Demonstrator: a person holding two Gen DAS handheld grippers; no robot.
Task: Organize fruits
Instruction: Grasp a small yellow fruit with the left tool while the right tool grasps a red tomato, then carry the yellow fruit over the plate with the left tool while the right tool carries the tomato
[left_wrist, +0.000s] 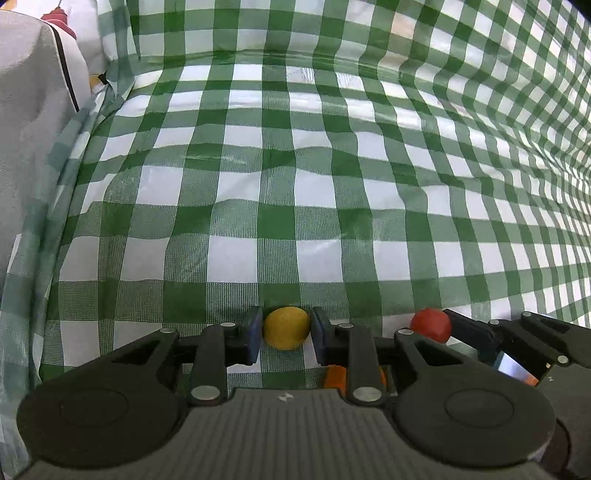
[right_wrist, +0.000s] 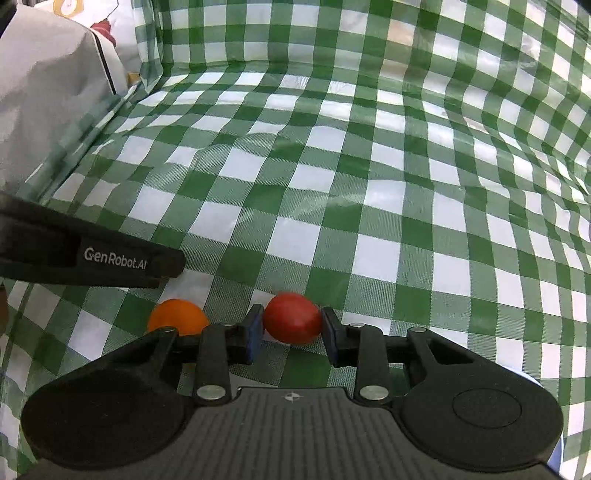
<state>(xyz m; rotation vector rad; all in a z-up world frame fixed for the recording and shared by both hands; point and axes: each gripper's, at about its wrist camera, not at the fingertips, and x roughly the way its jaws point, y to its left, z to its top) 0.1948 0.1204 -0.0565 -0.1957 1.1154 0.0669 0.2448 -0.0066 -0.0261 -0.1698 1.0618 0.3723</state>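
1. While each fruit sits squarely between a pair of blue pads, the relation that matters is already set: the yellow fruit (left_wrist: 286, 328) lies dead ahead of the left tongs (left_wrist: 286, 334), centred in their gap, and the red fruit (right_wrist: 293, 318) lies the same way in the right tongs (right_wrist: 293, 328).
2. The left tongs are drawn in narrow around the yellow fruit, both pads against its flanks as far as I can tell, so I judge it held.
3. The right tongs look closed on the red fruit as well; its left flank meets the pad, and the right pad sits at or just off its skin.
4. The red fruit is slightly oval, with its long axis running across the gap from pad to pad.
5. An orange fruit (right_wrist: 178, 316) rests loose on the green checked worktop (right_wrist: 332, 177), just left of the right tongs and under the body of the left tool, which is the nearer hand for it.
6. No bowl or tray is clearly in view, so I cannot tell where the fruits belong.
7. With both hands full, my judgement is that the orange fruit waits until one load is set down.
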